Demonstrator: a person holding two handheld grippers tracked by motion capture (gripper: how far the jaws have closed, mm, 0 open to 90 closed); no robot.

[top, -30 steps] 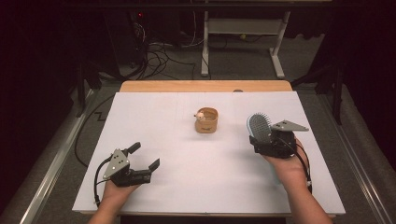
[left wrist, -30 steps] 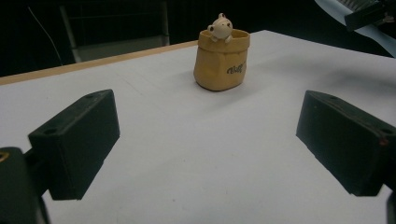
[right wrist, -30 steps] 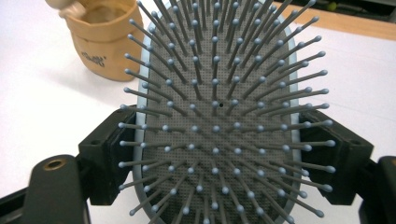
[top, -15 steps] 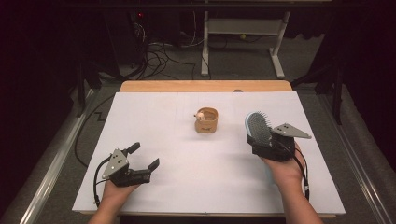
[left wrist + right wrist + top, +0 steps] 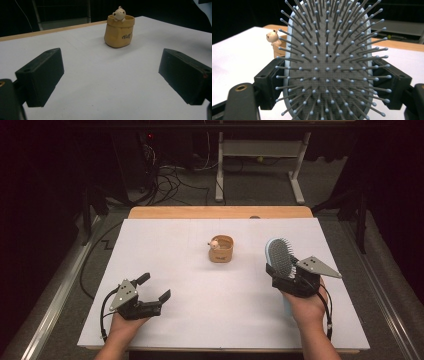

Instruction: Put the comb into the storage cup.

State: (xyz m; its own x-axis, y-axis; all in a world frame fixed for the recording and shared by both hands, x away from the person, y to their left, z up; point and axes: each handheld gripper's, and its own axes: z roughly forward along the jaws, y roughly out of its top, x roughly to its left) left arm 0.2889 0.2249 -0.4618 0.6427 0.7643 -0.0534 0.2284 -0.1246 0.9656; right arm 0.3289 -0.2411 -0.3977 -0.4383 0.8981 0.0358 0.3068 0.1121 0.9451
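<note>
Hairbrush (image 5: 280, 257), clamped in the right gripper (image 5: 292, 280), has edged toward the pouch (image 5: 221, 249) at ten o'clock; left gripper (image 5: 150, 292) idles wide open.

From the high view I see the table (image 5: 200, 285) filling the middle of the frame. The pouch (image 5: 221, 249) stands on it just above centre, with a small figure (image 5: 214, 243) in its mouth at the left rim. My left gripper (image 5: 150, 289) sits lower left on the table, pouch ahead between its jaws. My right gripper (image 5: 280, 270) is lower right, the hairbrush (image 5: 280, 256) clamped in it, right of the pouch. Cables (image 5: 170, 180) lie on the floor at upper left.
</note>
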